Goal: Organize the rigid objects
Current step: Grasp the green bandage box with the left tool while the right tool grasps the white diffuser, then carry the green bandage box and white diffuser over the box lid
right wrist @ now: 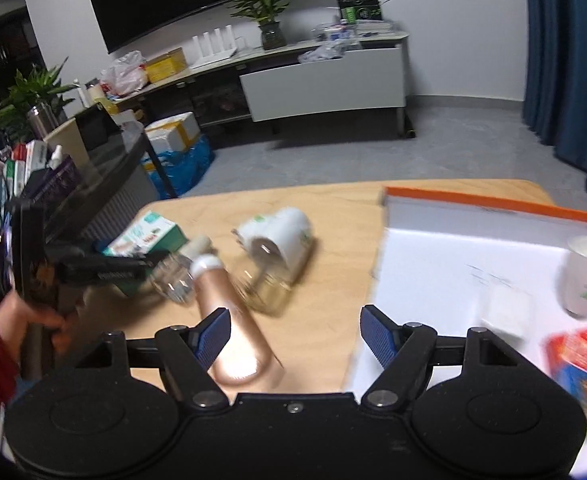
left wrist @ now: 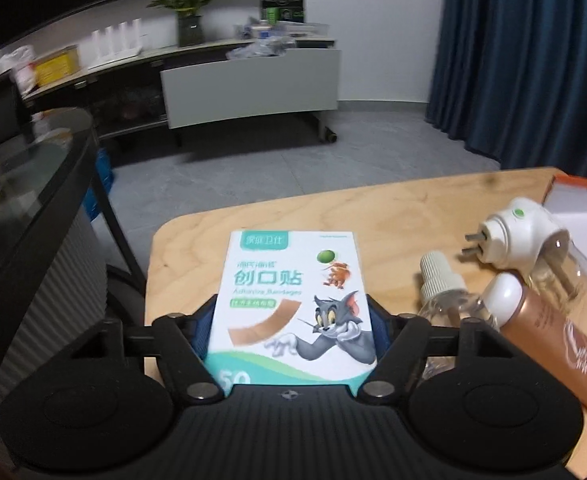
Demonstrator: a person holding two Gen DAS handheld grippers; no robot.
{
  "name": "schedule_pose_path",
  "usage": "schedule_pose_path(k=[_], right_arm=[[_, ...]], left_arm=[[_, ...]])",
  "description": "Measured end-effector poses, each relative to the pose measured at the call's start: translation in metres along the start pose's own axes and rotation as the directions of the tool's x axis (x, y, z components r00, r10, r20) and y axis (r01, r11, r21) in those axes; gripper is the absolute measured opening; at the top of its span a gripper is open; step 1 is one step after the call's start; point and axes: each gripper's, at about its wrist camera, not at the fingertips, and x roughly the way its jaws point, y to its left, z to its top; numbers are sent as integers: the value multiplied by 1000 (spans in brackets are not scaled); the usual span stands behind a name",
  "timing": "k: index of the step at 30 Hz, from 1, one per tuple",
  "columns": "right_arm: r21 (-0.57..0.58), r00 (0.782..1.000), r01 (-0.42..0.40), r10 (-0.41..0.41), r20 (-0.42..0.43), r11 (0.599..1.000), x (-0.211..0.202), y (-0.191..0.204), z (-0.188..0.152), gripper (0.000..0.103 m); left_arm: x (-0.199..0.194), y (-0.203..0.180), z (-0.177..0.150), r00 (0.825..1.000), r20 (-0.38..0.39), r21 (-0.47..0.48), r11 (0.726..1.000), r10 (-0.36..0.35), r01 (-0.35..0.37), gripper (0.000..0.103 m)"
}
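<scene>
My left gripper (left wrist: 291, 324) is shut on a white and teal box of adhesive bandages (left wrist: 289, 300), held over the wooden table's left end; the box also shows in the right wrist view (right wrist: 145, 240). Right of it lie a clear bottle with a ribbed cap (left wrist: 443, 292), a rose-gold bottle (left wrist: 549, 336) and a white plug-in device with a clear bottle (left wrist: 521, 236). My right gripper (right wrist: 295, 334) is open and empty above the table, with the rose-gold bottle (right wrist: 229, 320) by its left finger. The view is blurred.
An orange-rimmed white tray (right wrist: 473, 248) sits at the table's right, holding a white cup (right wrist: 585, 276), a small white box (right wrist: 507, 314) and a red and blue packet (right wrist: 581, 364). A dark glass side table (left wrist: 33, 184) stands left of the wooden table (left wrist: 373, 216).
</scene>
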Motion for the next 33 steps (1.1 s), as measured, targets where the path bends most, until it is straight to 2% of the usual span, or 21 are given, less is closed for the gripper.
schedule_pose_path(k=[7,11,12,13,14,16,23,29,33], right_arm=[[16,998,3,-2,-69,1000,62,17,30,85],[27,993,30,-27,-116,999,91,19,37,83],[18,991,44,-41,-123,999,97,19,38,76],[16,991,49,-46,-124,999,101,18,37,64],[17,991,36,-33,-128,999,103,17,37,62],[4,992,28,-27,-124,1000,103,15,36,50],[1,999,13,-13,-50,1000,65,10,26,49],[18,999,-8,7,31,1000,6,1,12,49],[10,997,13,-14,76,1000,-37,-7,-6,49]], left_arm=[[-18,-9,-7,995,-13,-60,994,95,-96,71],[-38,-13,-10,992,-23,-117,985,122,-123,71],[-44,-15,-11,993,-16,-129,984,121,-122,71],[-49,-18,-11,993,-10,-131,984,118,-119,71],[-54,-22,-10,993,0,-130,985,114,-113,71],[-63,-27,-11,995,16,-146,984,102,-99,71],[-87,-45,-15,995,53,-193,978,90,-78,71],[-109,-69,-18,993,78,-200,977,87,-70,71],[-127,-92,-22,992,100,-198,979,76,-55,71]])
